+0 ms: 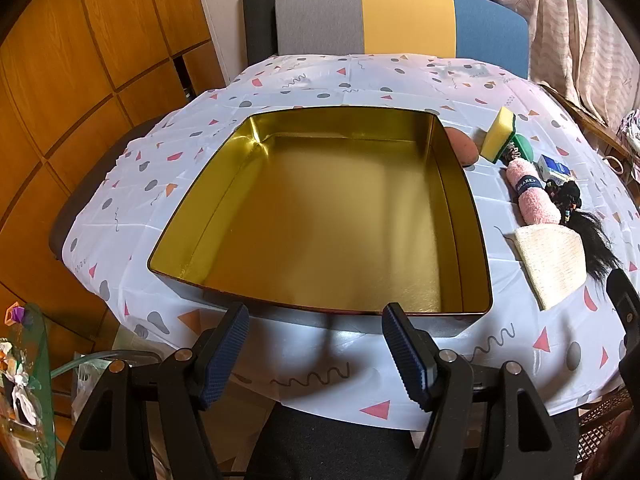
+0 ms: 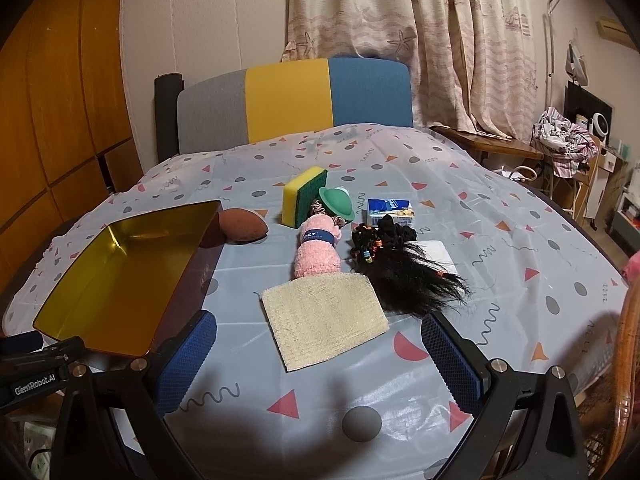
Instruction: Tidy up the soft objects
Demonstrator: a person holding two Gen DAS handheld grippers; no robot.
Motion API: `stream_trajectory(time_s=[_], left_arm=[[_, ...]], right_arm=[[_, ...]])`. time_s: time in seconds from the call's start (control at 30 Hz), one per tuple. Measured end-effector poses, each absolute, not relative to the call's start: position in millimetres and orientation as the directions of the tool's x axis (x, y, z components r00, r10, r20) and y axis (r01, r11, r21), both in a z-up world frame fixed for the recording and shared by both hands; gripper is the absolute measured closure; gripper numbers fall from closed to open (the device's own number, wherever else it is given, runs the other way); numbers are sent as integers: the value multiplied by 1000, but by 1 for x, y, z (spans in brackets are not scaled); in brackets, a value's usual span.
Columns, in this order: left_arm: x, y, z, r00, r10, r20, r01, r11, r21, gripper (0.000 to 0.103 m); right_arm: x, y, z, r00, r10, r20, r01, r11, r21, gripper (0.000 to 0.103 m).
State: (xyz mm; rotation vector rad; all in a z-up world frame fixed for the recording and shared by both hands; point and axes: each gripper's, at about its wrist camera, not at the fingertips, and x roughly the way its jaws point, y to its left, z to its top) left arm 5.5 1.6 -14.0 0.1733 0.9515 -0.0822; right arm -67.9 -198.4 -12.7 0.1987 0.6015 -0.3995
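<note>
A gold-lined tin box (image 1: 460, 216) (image 2: 188, 256) lies open and empty on the patterned tablecloth. To its right lie a cream woven cloth (image 2: 324, 320) (image 1: 554, 264), a rolled pink towel (image 2: 318, 252) (image 1: 532, 196), a black hair piece with beaded ties (image 2: 404, 276) (image 1: 576, 208), a yellow-green sponge (image 2: 302, 196) (image 1: 498, 134), a brown makeup sponge (image 2: 244, 226) (image 1: 464, 148), a green rubber piece (image 2: 336, 204) and a tissue pack (image 2: 390, 210). My left gripper (image 1: 316, 356) hangs open before the box's near wall. My right gripper (image 2: 320, 360) stands open just short of the cream cloth. Neither holds anything.
A chair (image 2: 292, 100) with grey, yellow and blue panels stands behind the table. Wooden cabinets (image 1: 80, 80) line the left side and curtains (image 2: 420, 40) hang at the back. Cluttered shelves (image 2: 580, 148) sit far right. A wicker chair edge (image 2: 628, 360) lies at my right.
</note>
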Motion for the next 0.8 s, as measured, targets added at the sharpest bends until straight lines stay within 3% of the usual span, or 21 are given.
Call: stream_trajectory(time_s=[0.8], left_arm=[[-2, -11, -14, 580, -32, -814, 208, 972, 109, 33]], right_arm=[[-71, -232, -15, 720, -331, -610, 483, 870, 98, 0]])
